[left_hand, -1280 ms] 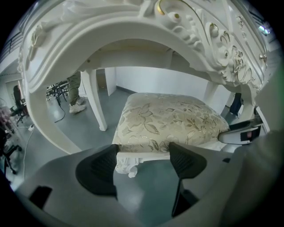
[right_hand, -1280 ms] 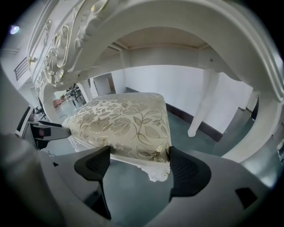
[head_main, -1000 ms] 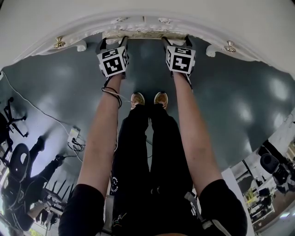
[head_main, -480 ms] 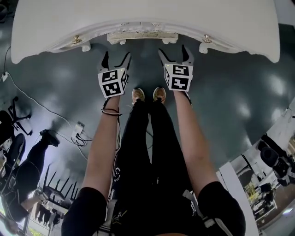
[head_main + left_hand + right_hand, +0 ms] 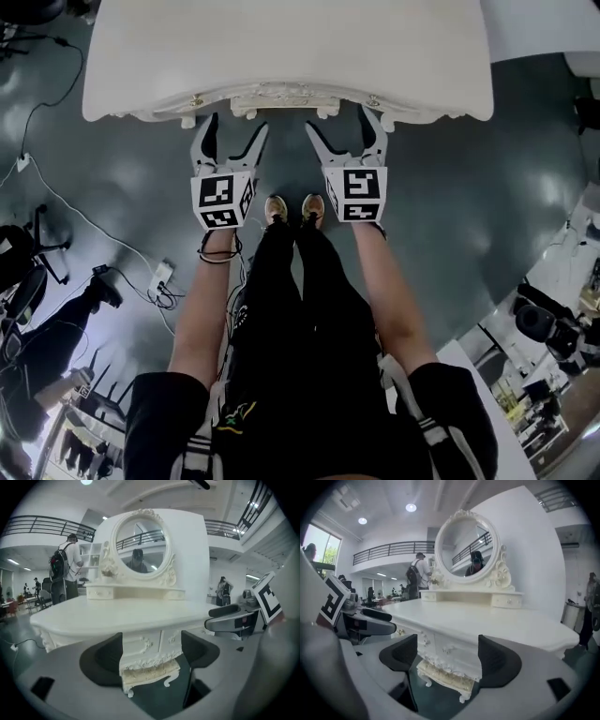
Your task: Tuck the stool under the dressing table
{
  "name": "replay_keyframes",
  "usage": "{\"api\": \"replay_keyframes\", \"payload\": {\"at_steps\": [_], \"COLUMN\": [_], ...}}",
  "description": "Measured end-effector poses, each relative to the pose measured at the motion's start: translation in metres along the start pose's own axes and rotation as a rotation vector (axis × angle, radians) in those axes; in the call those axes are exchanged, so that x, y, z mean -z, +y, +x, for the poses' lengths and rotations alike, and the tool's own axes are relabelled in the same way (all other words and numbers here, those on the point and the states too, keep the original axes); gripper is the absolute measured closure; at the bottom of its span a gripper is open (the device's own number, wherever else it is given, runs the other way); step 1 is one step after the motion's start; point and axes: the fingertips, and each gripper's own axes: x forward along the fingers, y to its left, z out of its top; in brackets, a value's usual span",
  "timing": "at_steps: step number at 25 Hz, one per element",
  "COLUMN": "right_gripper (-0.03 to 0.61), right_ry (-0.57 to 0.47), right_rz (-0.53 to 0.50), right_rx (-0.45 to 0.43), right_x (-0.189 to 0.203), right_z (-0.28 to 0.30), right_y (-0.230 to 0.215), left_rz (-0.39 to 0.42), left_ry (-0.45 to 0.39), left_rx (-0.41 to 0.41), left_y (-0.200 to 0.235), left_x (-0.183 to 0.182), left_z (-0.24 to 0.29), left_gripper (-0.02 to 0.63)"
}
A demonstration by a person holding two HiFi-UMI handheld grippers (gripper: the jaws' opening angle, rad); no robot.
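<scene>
A: Stool (image 5: 149, 671) sits right under the dressing table (image 5: 281, 47), only its front edge and little legs peeping out below the carved drawers

B: And the grippers?

A: Left gripper (image 5: 234, 127) and right gripper (image 5: 337, 122) both hang just in front of the table, jaws spread, nothing between them

B: So it lies tucked! I'd check the seat edge runs square with the drawer front, and keep those jaws off the carving

Beyond the matt black fingers (image 5: 101, 660), the dressing table (image 5: 122, 616) looked smooth, satin white and carved; the stool (image 5: 150, 672) wore cream patterned cloth; the floor (image 5: 122, 178) was glossy.
</scene>
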Motion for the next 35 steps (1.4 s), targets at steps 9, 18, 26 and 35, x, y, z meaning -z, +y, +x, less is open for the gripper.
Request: {"api": "replay_keyframes", "payload": {"at_steps": [9, 18, 26, 35], "right_gripper": [0.165, 0.172, 0.372, 0.557], "right_ry": [-0.259, -0.458, -0.529, -0.551], "right_rz": [-0.078, -0.169, -0.193, -0.21], "right_rx": [-0.063, -0.112, -0.122, -0.178], "right_x": [-0.193, -0.322, -0.356, -0.362], "right_z": [-0.095, -0.178, -0.197, -0.218], "right_y": [0.021, 0.043, 0.053, 0.06], "left_rz": [0.1, 0.199, 0.203, 0.25], "left_ry": [-0.244, -0.426, -0.461, -0.477], "left_rx": [0.148, 0.218, 0.258, 0.326], "left_y": [-0.032, -0.058, -0.06, -0.075], "left_x": [-0.19, -0.317, -0.345, -0.355], "left_z": [-0.094, -0.182, -0.197, -0.21], "left_gripper": [0.212, 0.212, 0.388, 0.588]}}
